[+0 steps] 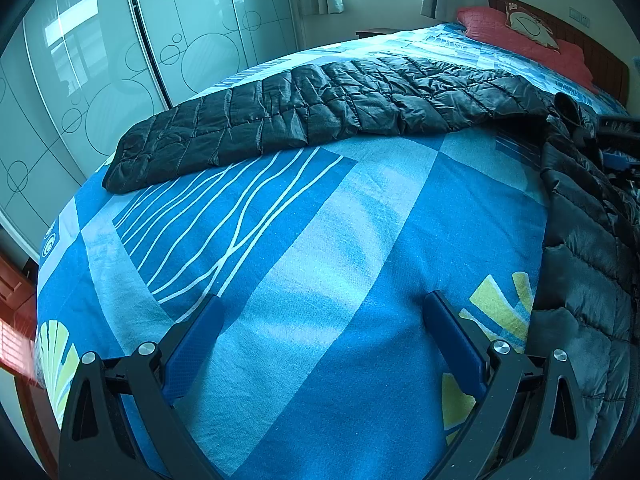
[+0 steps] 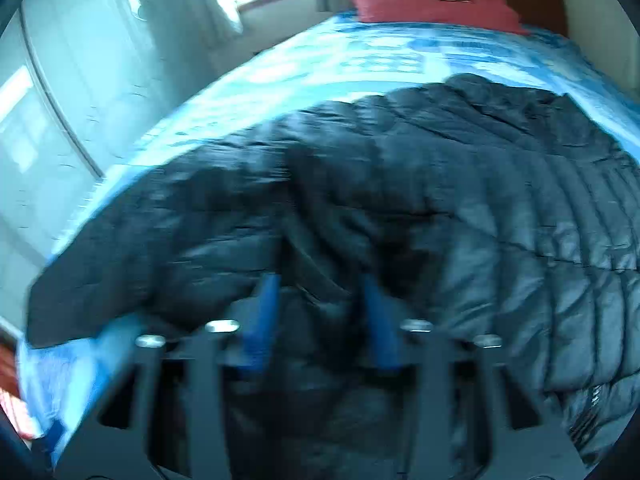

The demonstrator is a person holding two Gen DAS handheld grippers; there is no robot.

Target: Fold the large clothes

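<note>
The black puffer jacket lies spread on the bed, one sleeve stretched out flat across the blue cover. It looks light, soft and slippery (quilted shell), so a cuff or hem edge seems the surest hold. The right gripper hovers over the jacket body, jaws partly apart, nothing visibly clamped. The left gripper stands wide apart over bare cover.

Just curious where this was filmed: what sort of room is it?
A bedroom, most likely: a bed with a blue patterned cover, a red pillow by the headboard, and a sliding wardrobe alongside.
</note>
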